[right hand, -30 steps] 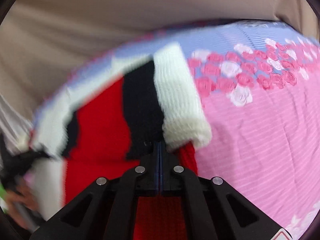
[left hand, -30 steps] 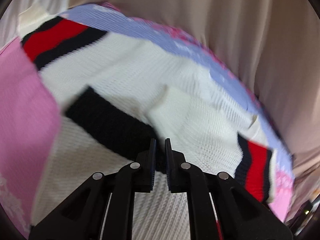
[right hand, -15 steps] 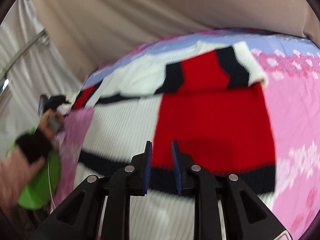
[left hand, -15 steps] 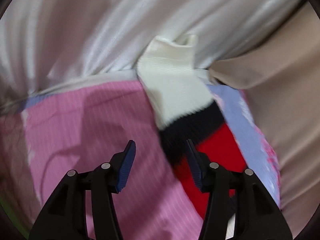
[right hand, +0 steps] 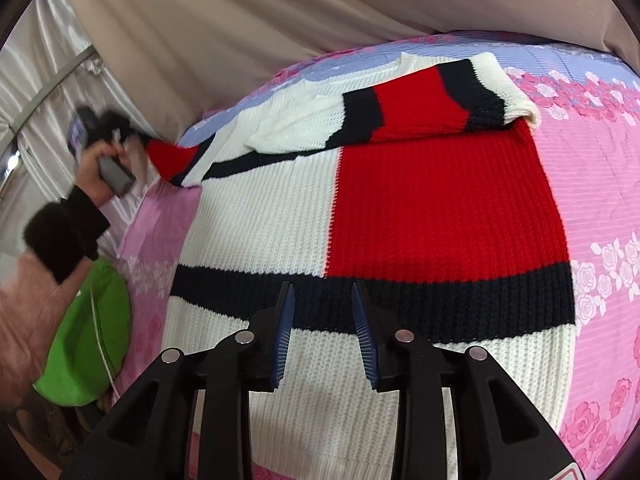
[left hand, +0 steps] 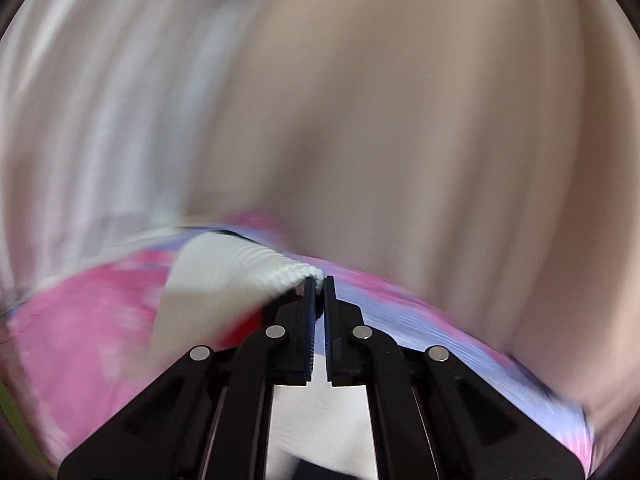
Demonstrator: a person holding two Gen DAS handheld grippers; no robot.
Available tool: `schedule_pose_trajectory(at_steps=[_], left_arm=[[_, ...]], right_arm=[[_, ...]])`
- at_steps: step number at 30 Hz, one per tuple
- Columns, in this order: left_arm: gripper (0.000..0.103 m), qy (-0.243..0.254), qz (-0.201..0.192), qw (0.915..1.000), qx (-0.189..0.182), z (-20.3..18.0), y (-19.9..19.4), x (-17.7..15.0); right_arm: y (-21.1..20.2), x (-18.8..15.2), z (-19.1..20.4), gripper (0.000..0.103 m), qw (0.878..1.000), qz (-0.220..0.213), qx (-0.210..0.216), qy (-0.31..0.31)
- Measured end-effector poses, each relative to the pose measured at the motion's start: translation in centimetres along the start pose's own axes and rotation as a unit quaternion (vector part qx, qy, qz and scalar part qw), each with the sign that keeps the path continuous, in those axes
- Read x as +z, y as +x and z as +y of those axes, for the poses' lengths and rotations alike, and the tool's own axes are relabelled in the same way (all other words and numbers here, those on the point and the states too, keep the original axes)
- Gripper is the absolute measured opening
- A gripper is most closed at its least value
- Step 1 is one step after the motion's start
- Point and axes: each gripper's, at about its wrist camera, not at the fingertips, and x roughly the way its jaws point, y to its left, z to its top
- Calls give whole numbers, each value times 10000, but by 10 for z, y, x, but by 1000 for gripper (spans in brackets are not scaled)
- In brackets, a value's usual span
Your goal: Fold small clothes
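Observation:
A knit sweater (right hand: 400,208) in white, red and black blocks lies flat on a pink floral bedsheet (right hand: 600,200). Its right sleeve (right hand: 432,104) is folded across the chest. My right gripper (right hand: 323,304) is open and empty, just above the black band near the hem. My left gripper (left hand: 318,282) is shut on the white cuff of the left sleeve (left hand: 224,276); this view is blurred. In the right wrist view the left gripper (right hand: 132,142) holds that red-and-black sleeve (right hand: 176,158) out at the sweater's far left.
A beige curtain (right hand: 240,40) hangs close behind the bed, with white drapes (right hand: 36,80) at the left. A green cushion (right hand: 88,340) lies off the bed's left edge. The person's pink-sleeved arm (right hand: 28,308) reaches in from the left.
My right gripper let go of the folded right sleeve, opened and drew back toward the hem. My left gripper opened, moved to the left sleeve's cuff and shut on it.

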Motion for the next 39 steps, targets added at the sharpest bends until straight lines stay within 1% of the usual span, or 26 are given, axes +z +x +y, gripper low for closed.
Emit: schedule_pose_trajectory(at_steps=[2, 3, 4, 6, 7, 9, 10, 11, 12, 15, 17, 19, 21, 24, 26, 28, 30, 31, 32, 33, 34, 35, 36, 37, 38, 39], left_arm=[[3, 373, 324, 9970, -597, -60, -10, -34], [3, 531, 657, 9924, -900, -95, -9, -63], [4, 655, 953, 9877, -1049, -117, -7, -89], [7, 868, 1687, 9747, -1184, -152, 8, -152], [8, 918, 2022, 9683, -1147, -159, 14, -180], [9, 855, 2414, 9618, -971, -154, 17, -215], [18, 721, 2464, 9621, -923, -144, 10, -222], [29, 472, 2474, 9638, -875, -128, 7, -222], [32, 206, 2376, 9679, -794, -109, 3, -214], [40, -327, 2045, 9776, -382, -57, -5, -188], [42, -736, 1940, 9782, -52, -16, -1, -166], [42, -1143, 1957, 9738, 196, 20, 9, -153], [42, -1454, 2081, 9668, 299, 38, 21, -149], [41, -1981, 2268, 9532, 266, 68, 32, -146], [37, -2277, 2182, 9487, 231, 78, 33, -147], [35, -2459, 2043, 9473, 217, 85, 29, -144], [30, -2458, 1994, 9481, 294, 88, 27, -144], [24, -2434, 2017, 9481, 343, 91, 27, -144], [22, -2394, 2036, 9485, 389, 93, 28, -145], [21, -2354, 2040, 9494, 400, 95, 28, -146], [20, -2322, 2031, 9504, 407, 90, 31, -147], [19, -2276, 2021, 9516, 424, 91, 31, -145], [19, -2250, 1995, 9526, 453, 88, 32, -143], [19, -2244, 1968, 9533, 470, 86, 33, -143], [19, -2220, 1960, 9538, 507, 86, 32, -142], [19, -2203, 1956, 9541, 544, 87, 32, -141]], right_arm=[[-5, 2, -7, 31, 9999, -66, 33, 85], [-8, 2, -11, 31, 9999, -100, 49, 111], [-11, 2, -15, 32, 9998, -135, 31, 125], [-17, 2, -26, 36, 9996, -220, -63, 160], [-20, 1, -32, 37, 9995, -248, -128, 170], [-23, 0, -47, 39, 9990, -225, -332, 193], [-25, 0, -56, 39, 9985, -242, -439, 204], [-28, 2, -61, 39, 9981, -270, -519, 201], [-30, 4, -66, 40, 9976, -306, -598, 182], [-31, 17, -73, 41, 9948, -486, -891, -113], [-22, 32, -64, 42, 9900, -574, -1117, -645], [-7, 49, -46, 45, 9803, -668, -1277, -1352], [15, 68, -21, 50, 9664, -768, -1275, -2097], [56, 90, 19, 54, 9485, -793, -1061, -2877], [79, 97, 39, 56, 9391, -750, -1009, -3199], [105, 101, 54, 58, 9351, -585, -899, -3376], [130, 102, 66, 58, 9317, -385, -809, -3521], [144, 101, 71, 58, 9273, -326, -871, -3627], [154, 101, 73, 57, 9243, -286, -953, -3684], [161, 101, 74, 42, 9242, -225, -985, -3683], [168, 104, 73, 22, 9273, -116, -957, -3618], [172, 112, 70, 1, 9364, 54, -795, -3417], [167, 122, 67, 1, 9495, 69, -564, -3087], [155, 132, 63, 1, 9587, -98, -381, -2818], [130, 152, 53, 1, 9731, -421, -26, -2264], [114, 167, 43, 1, 9812, -636, 195, -1813]])
